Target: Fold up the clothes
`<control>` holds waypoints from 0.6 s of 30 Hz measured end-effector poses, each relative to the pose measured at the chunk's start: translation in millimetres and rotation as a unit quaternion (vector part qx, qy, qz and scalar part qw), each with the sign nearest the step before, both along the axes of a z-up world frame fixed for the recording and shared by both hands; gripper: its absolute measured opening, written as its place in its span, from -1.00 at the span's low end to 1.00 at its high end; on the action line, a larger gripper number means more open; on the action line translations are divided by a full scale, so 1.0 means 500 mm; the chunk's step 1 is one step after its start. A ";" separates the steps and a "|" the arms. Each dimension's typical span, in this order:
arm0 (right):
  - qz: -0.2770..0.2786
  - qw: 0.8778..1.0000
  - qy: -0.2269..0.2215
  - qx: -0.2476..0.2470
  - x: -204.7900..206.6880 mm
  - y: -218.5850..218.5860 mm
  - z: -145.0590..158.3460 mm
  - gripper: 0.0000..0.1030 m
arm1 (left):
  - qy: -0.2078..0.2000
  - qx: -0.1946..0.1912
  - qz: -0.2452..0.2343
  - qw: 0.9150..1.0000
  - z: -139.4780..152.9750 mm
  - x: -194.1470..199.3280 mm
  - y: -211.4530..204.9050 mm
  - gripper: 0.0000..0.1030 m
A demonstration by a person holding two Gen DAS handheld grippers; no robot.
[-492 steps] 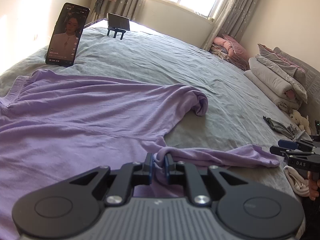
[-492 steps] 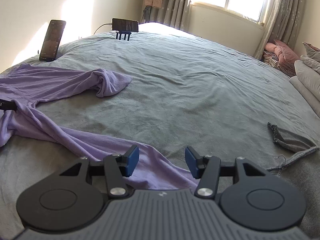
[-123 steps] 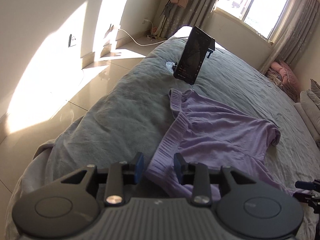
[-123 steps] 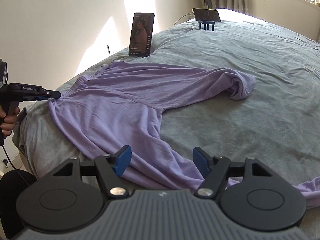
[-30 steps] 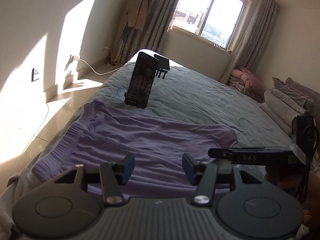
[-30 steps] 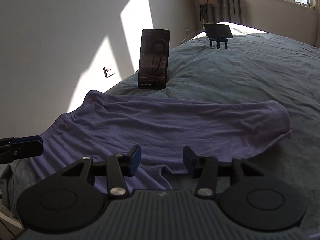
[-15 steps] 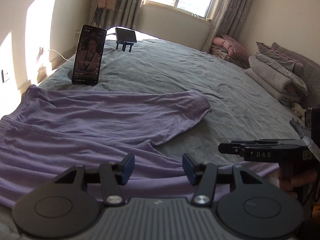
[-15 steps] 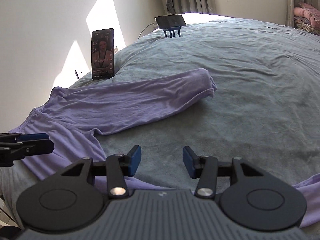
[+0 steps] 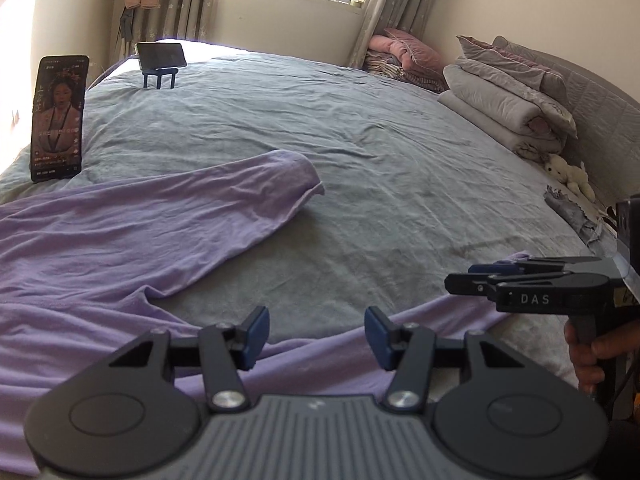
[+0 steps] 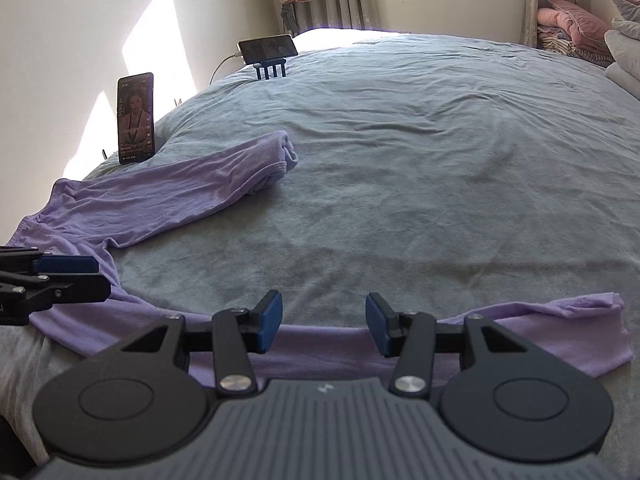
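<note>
A lilac long-sleeved top (image 9: 120, 232) (image 10: 160, 196) lies spread on the grey bedspread (image 9: 360, 140), one sleeve (image 9: 276, 176) stretched toward the bed's middle. The other sleeve (image 10: 560, 320) runs along the near edge under both grippers. My left gripper (image 9: 314, 334) hovers open above that near sleeve, nothing between its blue pads. My right gripper (image 10: 324, 326) is open too, over the same sleeve nearer the cuff. In the left wrist view the right gripper (image 9: 472, 276) shows at the right, held by a hand (image 9: 592, 356); in the right wrist view the left gripper (image 10: 76, 272) shows at the left.
A phone (image 9: 58, 118) stands upright at the bed's left edge, its screen lit. A second phone (image 9: 162, 56) rests on a small blue stand further back. Folded quilts and pillows (image 9: 508, 104) pile at the right, with a small plush toy (image 9: 568, 176) and a grey cloth (image 9: 576, 216).
Both grippers have swept rightward along the near side of the bed, from over the top's body to over its near sleeve. Jaw openings look unchanged.
</note>
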State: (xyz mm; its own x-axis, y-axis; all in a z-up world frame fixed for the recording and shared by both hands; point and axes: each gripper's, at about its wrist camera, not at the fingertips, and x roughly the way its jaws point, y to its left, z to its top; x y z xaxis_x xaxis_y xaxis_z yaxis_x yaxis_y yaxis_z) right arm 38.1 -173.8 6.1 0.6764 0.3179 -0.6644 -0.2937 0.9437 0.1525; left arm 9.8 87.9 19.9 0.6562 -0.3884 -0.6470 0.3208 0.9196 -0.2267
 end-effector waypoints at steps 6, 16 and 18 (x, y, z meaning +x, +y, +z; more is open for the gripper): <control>-0.042 0.999 0.002 -0.012 -0.024 -0.116 -0.003 -0.03 | 0.010 0.015 -0.039 0.999 -0.022 -0.003 -0.060 0.04; -0.103 0.995 0.002 -0.014 -0.044 -0.259 -0.010 -0.02 | 0.018 0.028 -0.072 0.997 -0.053 0.005 -0.107 0.04; -0.109 0.994 -0.006 -0.016 -0.035 -0.269 -0.005 -0.03 | 0.023 0.020 -0.065 0.997 -0.053 0.016 -0.105 0.04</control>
State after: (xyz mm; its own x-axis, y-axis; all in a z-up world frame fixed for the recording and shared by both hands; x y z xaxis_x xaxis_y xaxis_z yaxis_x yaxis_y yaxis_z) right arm 20.5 -308.1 3.6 0.7351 0.1417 -0.6630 -0.0830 0.9894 0.1195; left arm 17.6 35.5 -6.7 0.5714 -0.4406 -0.6924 0.4271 0.8801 -0.2075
